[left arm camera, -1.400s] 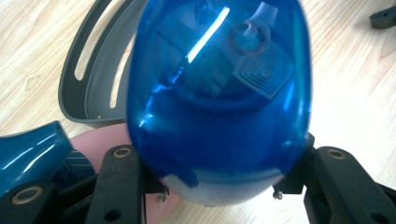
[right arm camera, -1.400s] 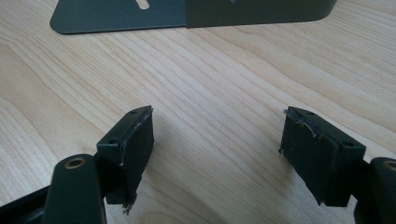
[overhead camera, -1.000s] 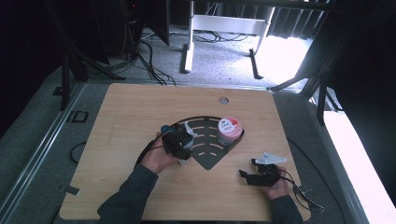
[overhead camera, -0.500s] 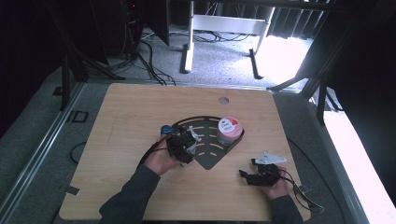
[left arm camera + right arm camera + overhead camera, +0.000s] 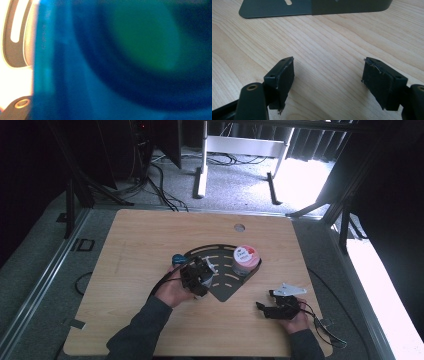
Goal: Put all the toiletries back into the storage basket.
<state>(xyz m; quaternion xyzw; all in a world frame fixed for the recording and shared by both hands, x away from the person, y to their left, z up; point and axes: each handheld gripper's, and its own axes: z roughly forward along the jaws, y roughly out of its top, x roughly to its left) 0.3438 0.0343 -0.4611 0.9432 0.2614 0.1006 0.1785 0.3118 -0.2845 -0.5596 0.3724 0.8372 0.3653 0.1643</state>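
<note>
Two tongs in play. Left tongs (image 5: 202,270), frame centre, have just been closing on the blue cup (image 5: 120,65), which sits between the jaws at the left edge of the dark plate (image 5: 227,287); can't confirm contact. I'd squeeze slowly, square to the wall. Right tongs (image 5: 328,82) spread, empty, lower right on the counter (image 5: 140,240).

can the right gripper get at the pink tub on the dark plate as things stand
Probably yes. The right gripper rests on bare table with its jaws open and empty, and nothing lies between it and the pink tub. The left gripper works on the plate's other side.
</note>
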